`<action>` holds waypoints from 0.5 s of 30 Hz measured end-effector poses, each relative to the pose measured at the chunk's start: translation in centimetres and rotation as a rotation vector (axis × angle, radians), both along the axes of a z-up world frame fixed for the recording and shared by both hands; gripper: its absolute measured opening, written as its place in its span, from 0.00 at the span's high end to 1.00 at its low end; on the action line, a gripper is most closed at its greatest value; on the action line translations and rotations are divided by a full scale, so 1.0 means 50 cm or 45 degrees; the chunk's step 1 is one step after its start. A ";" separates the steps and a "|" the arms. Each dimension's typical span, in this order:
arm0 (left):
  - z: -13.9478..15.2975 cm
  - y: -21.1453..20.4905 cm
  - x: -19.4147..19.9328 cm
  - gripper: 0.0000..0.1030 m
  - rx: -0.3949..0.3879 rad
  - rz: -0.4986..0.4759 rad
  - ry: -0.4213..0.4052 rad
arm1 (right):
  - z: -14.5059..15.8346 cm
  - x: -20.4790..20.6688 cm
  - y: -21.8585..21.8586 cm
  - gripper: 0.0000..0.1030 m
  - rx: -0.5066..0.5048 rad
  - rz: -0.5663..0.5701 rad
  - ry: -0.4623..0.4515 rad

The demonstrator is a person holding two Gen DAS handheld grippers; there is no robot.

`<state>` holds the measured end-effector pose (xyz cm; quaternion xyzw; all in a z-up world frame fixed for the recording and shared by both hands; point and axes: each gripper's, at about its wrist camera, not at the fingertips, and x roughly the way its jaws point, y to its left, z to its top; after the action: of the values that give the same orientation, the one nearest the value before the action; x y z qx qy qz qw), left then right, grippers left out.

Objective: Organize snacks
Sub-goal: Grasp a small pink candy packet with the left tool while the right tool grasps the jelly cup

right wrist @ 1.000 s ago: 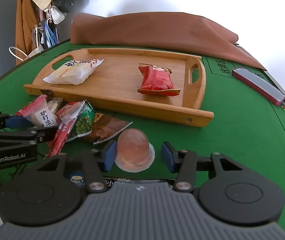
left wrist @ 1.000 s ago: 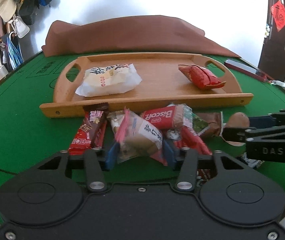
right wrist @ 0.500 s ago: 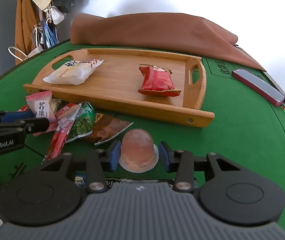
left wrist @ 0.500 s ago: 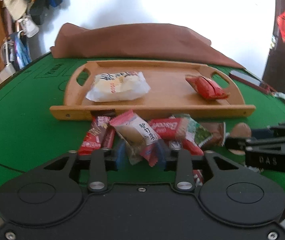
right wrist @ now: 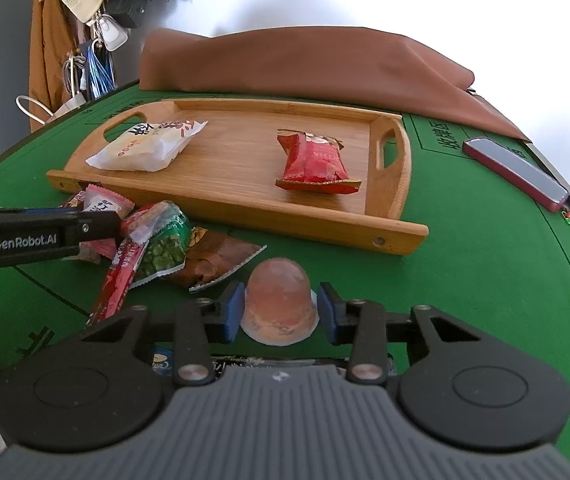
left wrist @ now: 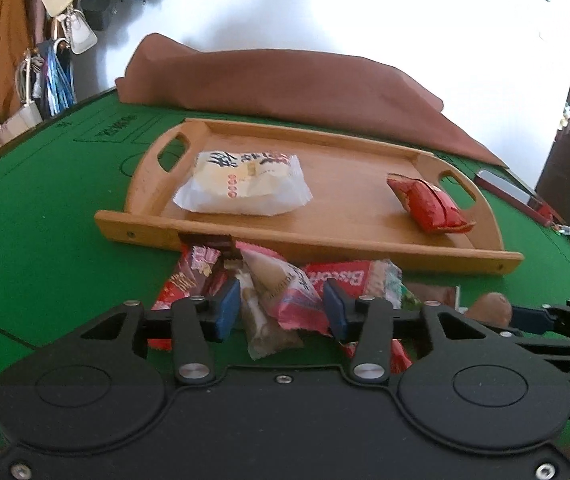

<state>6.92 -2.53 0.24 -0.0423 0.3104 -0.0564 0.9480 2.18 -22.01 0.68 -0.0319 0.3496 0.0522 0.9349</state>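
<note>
The right claw (right wrist: 279,312) has just been closing and its blue pads now press both sides of a pink jelly cup (right wrist: 278,304), which stands dome-up on the green counter (right wrist: 485,264) a little in front of the wooden tray's (right wrist: 325,226) near rail. Gripping it low on its wider base probably keeps the slippery dome from squirting out.

The left claw (left wrist: 281,310) has a pink-and-white snack packet (left wrist: 285,286) between its jaws, raised out of the loose pile of snacks (right wrist: 157,248) that lies against the tray's near rail toward its left corner. Those jaws have just opened a little; the packet sits slack between them, and I cannot tell whether the pads truly pinch it.

Two snacks already lie in the tray: a white bun packet (left wrist: 245,184) near its left handle and a red pouch (left wrist: 429,204) near its right handle, well apart, which suggests sorting by kind.
</note>
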 end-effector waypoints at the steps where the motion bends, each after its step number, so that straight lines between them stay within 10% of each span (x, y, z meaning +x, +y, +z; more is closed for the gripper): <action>1: 0.000 0.001 0.003 0.55 -0.002 0.005 0.001 | 0.000 0.000 0.001 0.59 -0.002 -0.001 -0.001; 5: -0.002 0.002 0.007 0.75 -0.051 -0.011 0.009 | -0.001 0.001 0.003 0.59 -0.008 -0.005 -0.004; 15: 0.026 0.009 -0.023 0.80 -0.031 -0.021 -0.022 | 0.025 -0.001 -0.017 0.60 0.037 -0.048 -0.026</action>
<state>5.78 -2.10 1.53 -0.0508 0.3019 -0.0683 0.9495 2.12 -22.88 1.93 -0.0122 0.3399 0.0395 0.9395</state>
